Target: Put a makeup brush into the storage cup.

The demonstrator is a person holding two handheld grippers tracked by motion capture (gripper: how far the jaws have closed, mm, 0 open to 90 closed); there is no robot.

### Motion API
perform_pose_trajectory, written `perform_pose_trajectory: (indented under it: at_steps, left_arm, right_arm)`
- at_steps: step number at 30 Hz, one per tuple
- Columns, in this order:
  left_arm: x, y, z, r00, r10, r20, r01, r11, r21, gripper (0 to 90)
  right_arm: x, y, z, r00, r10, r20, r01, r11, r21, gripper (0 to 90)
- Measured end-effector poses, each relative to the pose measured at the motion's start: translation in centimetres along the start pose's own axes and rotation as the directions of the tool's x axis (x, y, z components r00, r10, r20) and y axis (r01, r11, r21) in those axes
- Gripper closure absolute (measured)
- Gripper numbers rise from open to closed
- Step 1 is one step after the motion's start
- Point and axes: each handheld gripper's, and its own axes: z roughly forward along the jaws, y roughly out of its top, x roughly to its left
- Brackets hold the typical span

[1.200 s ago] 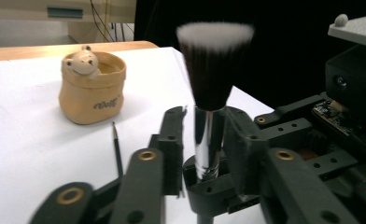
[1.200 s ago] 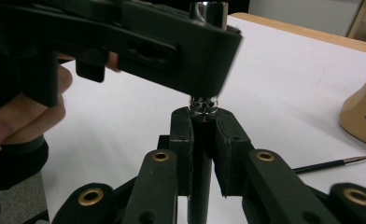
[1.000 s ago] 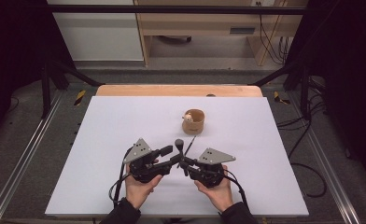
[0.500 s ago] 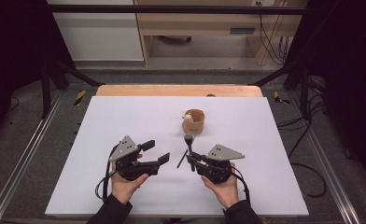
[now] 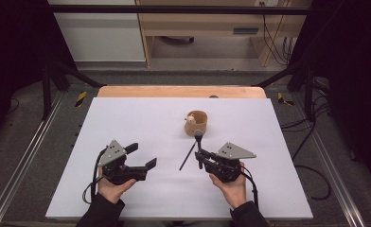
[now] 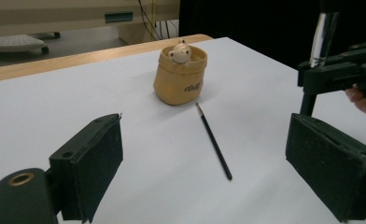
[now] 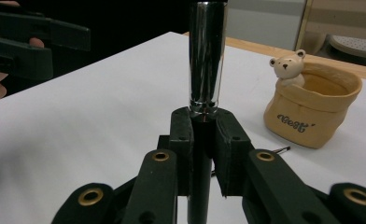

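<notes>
Right claw (image 5: 198, 153): clamped on the brush (image 7: 206, 60) — I keep it upright.
Left claw (image 5: 142, 156): jaws just opened, empty.
Cup (image 5: 196, 123): my target — lower slowly.

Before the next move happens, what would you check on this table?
1. Right gripper shut on the chrome-topped stick: ok.
2. Stick upright in that grip: ok.
3. Left gripper has just been opening, with nothing between its jaws: ok.
4. Pencil lies flat on the table, apart from the bear pot: ok.
5. Room in the pot for the stick: cannot tell.
</notes>
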Motion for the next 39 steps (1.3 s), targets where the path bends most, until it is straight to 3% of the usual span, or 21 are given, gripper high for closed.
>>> perform_pose_trajectory:
  at_steps: [11, 18, 39]
  left_arm:
    - [1.7, -0.8, -1.7, 0.9984, -0.001, -0.056, 0.002, 0.9998, 0.019, 8.4]
    - [2.1, -1.2, -2.7, 0.9964, 0.006, -0.085, -0.004, 0.9997, 0.026, 8.2]
    - [3.4, -2.3, -2.7, 0.9912, 0.019, -0.131, -0.009, 0.9972, 0.074, 7.5]
  right_arm:
    - [-0.9, 1.1, -0.5, 0.9997, 0.019, 0.016, -0.018, 0.999, -0.041, 79.0]
    - [-1.4, 2.1, -0.1, 0.9990, 0.033, 0.030, -0.031, 0.997, -0.068, 78.9]
    - [-4.2, 5.4, 1.8, 0.9873, 0.094, 0.128, -0.080, 0.991, -0.107, 78.9]
